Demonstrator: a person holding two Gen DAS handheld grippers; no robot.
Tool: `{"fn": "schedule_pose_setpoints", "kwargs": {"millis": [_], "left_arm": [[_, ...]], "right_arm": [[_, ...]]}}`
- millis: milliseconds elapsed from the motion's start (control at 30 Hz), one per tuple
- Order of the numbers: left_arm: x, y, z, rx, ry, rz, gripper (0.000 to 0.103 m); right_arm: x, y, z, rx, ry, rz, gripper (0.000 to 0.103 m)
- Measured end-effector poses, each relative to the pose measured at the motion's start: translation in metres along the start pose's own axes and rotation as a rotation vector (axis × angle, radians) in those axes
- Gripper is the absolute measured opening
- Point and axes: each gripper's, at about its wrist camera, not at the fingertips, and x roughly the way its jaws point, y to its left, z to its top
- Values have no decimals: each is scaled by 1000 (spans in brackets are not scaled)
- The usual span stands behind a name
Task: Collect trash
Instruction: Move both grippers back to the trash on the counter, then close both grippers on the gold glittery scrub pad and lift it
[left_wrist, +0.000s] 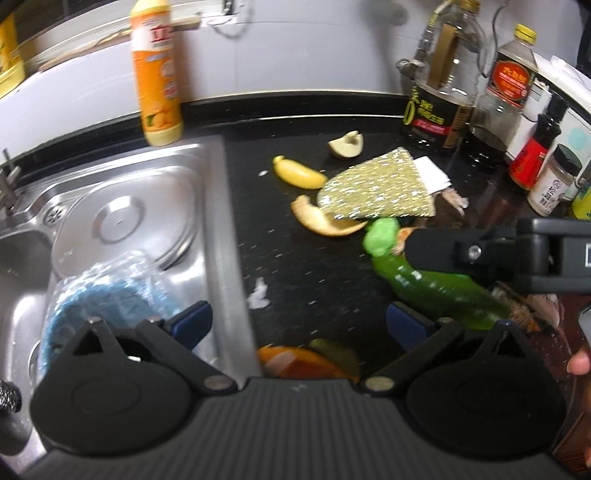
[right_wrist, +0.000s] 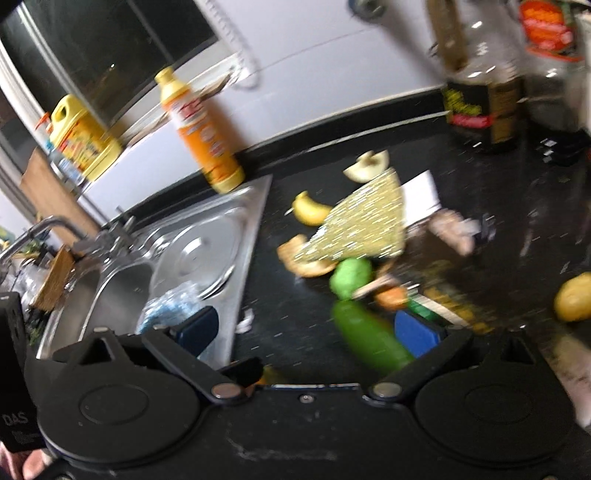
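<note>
Food scraps lie on the black counter (left_wrist: 314, 266): a yellow banana piece (left_wrist: 299, 173), an apple chunk (left_wrist: 347, 144), a curled peel (left_wrist: 321, 221) and a green pepper (left_wrist: 436, 288) with its cut top (left_wrist: 380, 236). A glittery green scouring cloth (left_wrist: 376, 188) covers part of the pile, over white paper (left_wrist: 432, 173). My left gripper (left_wrist: 301, 325) is open above the counter's left edge, with only a white scrap (left_wrist: 258, 295) ahead of it. My right gripper (right_wrist: 306, 330) is open; the green pepper (right_wrist: 369, 343) lies between its fingers, close to the right blue pad (right_wrist: 417, 332).
A steel sink (left_wrist: 147, 177) on the left holds a blue netted bag (left_wrist: 110, 291). An orange detergent bottle (left_wrist: 159, 74) stands behind it. Oil and sauce bottles (left_wrist: 443, 81) crowd the back right. A lemon (right_wrist: 574, 297) sits at the right. Orange peel (left_wrist: 306, 362) lies under my left gripper.
</note>
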Motion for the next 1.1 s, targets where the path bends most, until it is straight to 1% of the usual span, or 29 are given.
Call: {"fn": "schedule_pose_setpoints", "kwargs": {"millis": [100,233,433,467,533,600,633,700,767,833,900,1000,1100], "left_arm": [[6,-12,8,8,-3,4,103],[12,-22,20,23,-19,24,103],[23,-29,42,0,-40,26,103],[26,-31,46,1,-41,28,103],[33,-35,53,1,-42,35,103],[42,-37,61,-5,-43,33,103],[45,-39,64,-7,-43,27,103],[52,-42,72,-6,-42,14,103],[60,-46,79,-10,-40,-8,103],[68,-48,85,-14,-27,-29,103],[75,-52,89,-12,-17,-31,103],[84,-55,91,-5,2,-36,103],[89,-57,89,12,20,-37,103]], "right_arm": [[-4,-14,4,21,0,-4,103],[-7,-32,15,15,6,-29,103],[-2,-58,33,56,5,-48,102],[0,-63,37,66,3,-51,99],[4,-73,46,94,1,-53,97],[9,-83,56,112,-3,-55,87],[12,-89,61,124,-5,-52,85],[17,-97,70,148,-9,-38,77],[23,-103,78,166,-10,-21,76],[30,-108,84,184,-6,1,70],[39,-113,89,202,9,29,66],[50,-115,93,204,23,44,62],[56,-115,93,205,23,50,61]]}}
